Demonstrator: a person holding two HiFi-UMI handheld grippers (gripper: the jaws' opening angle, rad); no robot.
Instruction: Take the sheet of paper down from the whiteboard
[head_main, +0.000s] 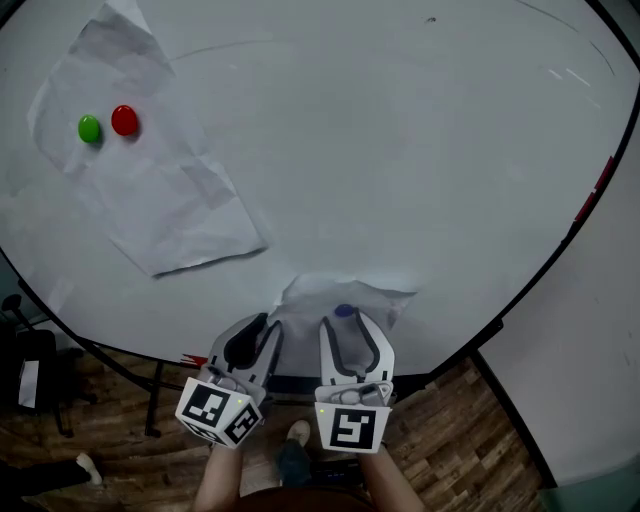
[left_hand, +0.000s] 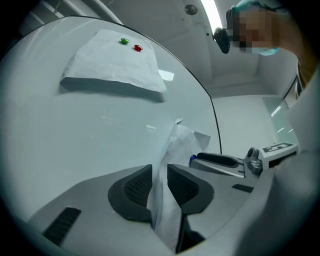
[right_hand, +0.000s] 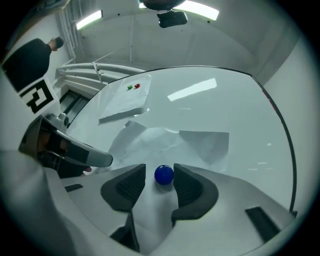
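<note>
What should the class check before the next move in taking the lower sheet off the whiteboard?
1. Left claw shut on lower sheet: ok.
2. Right claw straddles blue magnet: ok.
3. Right claw clamped on the magnet: not ok, jaws apart.
4. Magnet off the sheet: not ok.
5. Upper sheet away from both claws: ok.

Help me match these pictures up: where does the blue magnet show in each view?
Head view: blue magnet low centre, on the crumpled sheet, between the right tongs' jaws.
Left gripper view: a blue sliver right of centre, beside the right tongs.
Right gripper view: lower centre, between the jaws.
Shared landmark: red magnet and green magnet on the other sheet.
</note>
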